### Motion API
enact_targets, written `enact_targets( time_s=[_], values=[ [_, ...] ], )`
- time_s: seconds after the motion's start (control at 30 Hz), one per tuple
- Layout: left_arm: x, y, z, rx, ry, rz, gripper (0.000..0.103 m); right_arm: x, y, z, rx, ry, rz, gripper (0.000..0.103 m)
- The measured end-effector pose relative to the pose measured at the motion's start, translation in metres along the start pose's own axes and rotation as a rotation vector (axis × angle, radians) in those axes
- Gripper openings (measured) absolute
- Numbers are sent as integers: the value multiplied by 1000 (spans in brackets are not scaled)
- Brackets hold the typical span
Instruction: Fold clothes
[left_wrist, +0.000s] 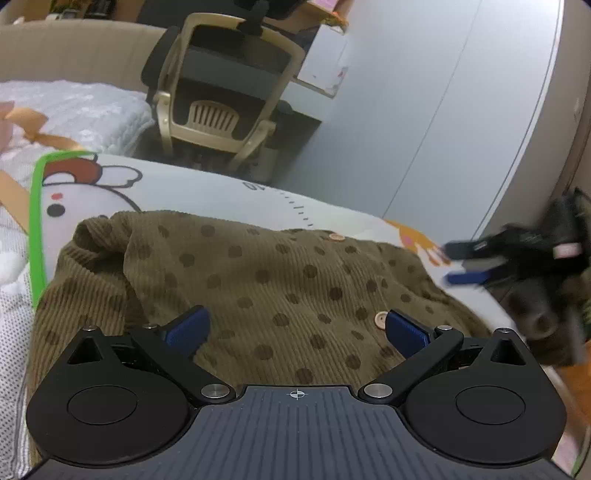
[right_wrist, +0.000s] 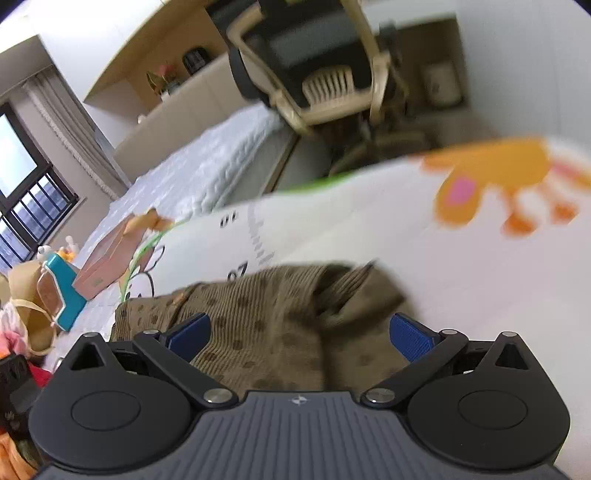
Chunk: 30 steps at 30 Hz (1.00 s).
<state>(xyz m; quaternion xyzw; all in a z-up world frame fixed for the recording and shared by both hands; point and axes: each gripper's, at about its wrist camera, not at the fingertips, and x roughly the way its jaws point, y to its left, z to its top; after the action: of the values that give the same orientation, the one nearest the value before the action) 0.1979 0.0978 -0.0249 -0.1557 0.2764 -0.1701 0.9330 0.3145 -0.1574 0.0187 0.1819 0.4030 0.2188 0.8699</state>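
A brown corduroy garment with darker dots and pale buttons lies partly folded on a white cartoon-print mat. My left gripper hovers open just above its near side, blue pads wide apart, nothing between them. At the right edge of the left wrist view the right gripper shows blurred, open, beside the garment's right end. In the right wrist view the same garment lies bunched, with a folded flap near the middle, and my right gripper stands open over it.
The mat covers a bed with a white quilt. A beige office chair stands beyond the bed's far edge. A pink box, a teal toy and a pile of clothes sit at the left.
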Motion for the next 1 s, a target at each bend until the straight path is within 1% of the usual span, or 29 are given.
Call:
enact_targets(
  time_s=[0.03,0.1,0.17,0.2,0.27,0.37,0.43,0.5,0.53,0.6,0.67,0.73,0.77,0.8,0.9,0.93,1.0],
  values=[
    [2,1,4,-8,-5,-5,103,13,2,1,7,24,8,103],
    [3,2,6,-11,-10,-5,103,30,18,8,-38,14,17,103],
    [2,1,5,-7,-12,3,103,32,29,23,-26,-48,42,103],
    [2,1,5,-7,-12,3,103,27,31,33,-11,-127,39,103],
    [1,1,4,-7,-14,2,103,13,37,47,-29,-283,-35,103],
    [0,2,3,-16,-17,-6,103,-7,46,54,-130,-366,-180,103],
    [0,3,3,-19,-17,-9,103,-14,54,43,-216,-326,-179,103],
    [0,3,3,-21,-18,-11,103,-11,66,21,-353,-259,-203,103],
    [0,3,3,-23,-18,-12,103,-7,70,7,-432,-220,-230,103],
    [0,3,3,-24,-19,-13,103,7,74,-18,-563,-155,-314,103],
    [-1,3,3,-24,-18,-14,103,26,73,-37,-644,-105,-438,103],
    [-1,3,2,-23,-15,-18,103,30,65,-43,-666,-124,-501,103],
    [-1,3,2,-23,-14,-19,103,25,63,-41,-644,-136,-506,103],
    [-1,3,2,-23,-12,-19,103,18,63,-41,-622,-154,-530,103],
    [-1,5,3,-27,-9,-24,103,-8,69,-50,-621,-205,-531,103],
    [-1,5,3,-27,-7,-25,103,-17,72,-54,-619,-217,-521,103],
    [0,6,6,-13,9,-31,103,-34,76,-67,-599,-182,-410,103]
  ],
)
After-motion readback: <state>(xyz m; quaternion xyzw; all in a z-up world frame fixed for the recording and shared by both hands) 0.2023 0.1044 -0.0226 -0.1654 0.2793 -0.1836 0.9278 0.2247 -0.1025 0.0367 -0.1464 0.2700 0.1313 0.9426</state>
